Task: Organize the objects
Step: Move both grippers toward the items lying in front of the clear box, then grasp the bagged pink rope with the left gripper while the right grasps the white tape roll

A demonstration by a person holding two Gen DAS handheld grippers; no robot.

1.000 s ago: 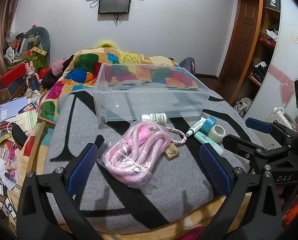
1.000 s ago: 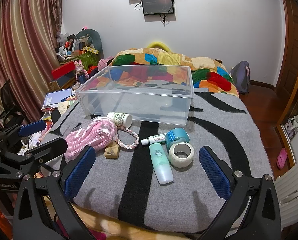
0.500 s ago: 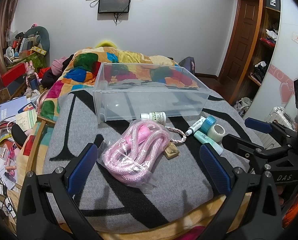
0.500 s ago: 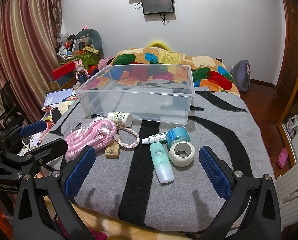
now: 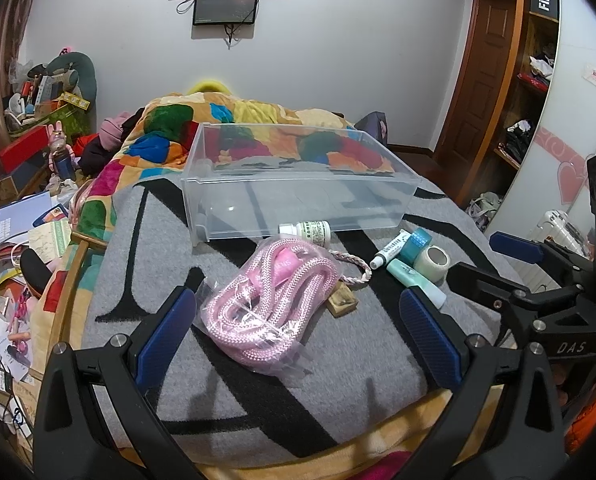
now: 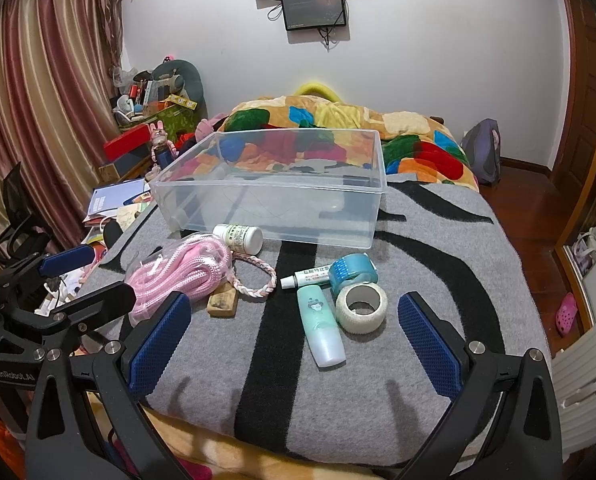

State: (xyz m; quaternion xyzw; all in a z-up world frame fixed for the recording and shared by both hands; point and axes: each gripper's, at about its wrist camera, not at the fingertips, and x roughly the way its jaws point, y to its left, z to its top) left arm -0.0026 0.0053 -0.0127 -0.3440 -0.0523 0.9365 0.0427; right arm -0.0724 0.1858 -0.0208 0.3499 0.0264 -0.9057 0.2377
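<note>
A clear plastic bin (image 5: 298, 184) (image 6: 274, 188) stands empty on the grey blanket. In front of it lie a bagged pink rope (image 5: 270, 300) (image 6: 178, 272), a white pill bottle (image 5: 308, 232) (image 6: 240, 237), a braided bracelet (image 6: 258, 276), a wooden block (image 5: 342, 303) (image 6: 223, 302), a small white tube (image 6: 306, 276), a blue tape roll (image 6: 354, 270), a white tape roll (image 6: 362, 307) and a mint green bottle (image 6: 321, 330). My left gripper (image 5: 298, 332) is open, hovering before the rope. My right gripper (image 6: 294, 344) is open, before the green bottle.
The grey and black blanket (image 6: 438, 264) covers the bed's near end; a colourful quilt (image 6: 338, 120) lies behind the bin. Cluttered papers and boxes (image 5: 22, 220) fill the floor at left. A wardrobe and wooden door (image 5: 494, 60) stand at right.
Both views have shifted only slightly; the objects and both open grippers stay where they were.
</note>
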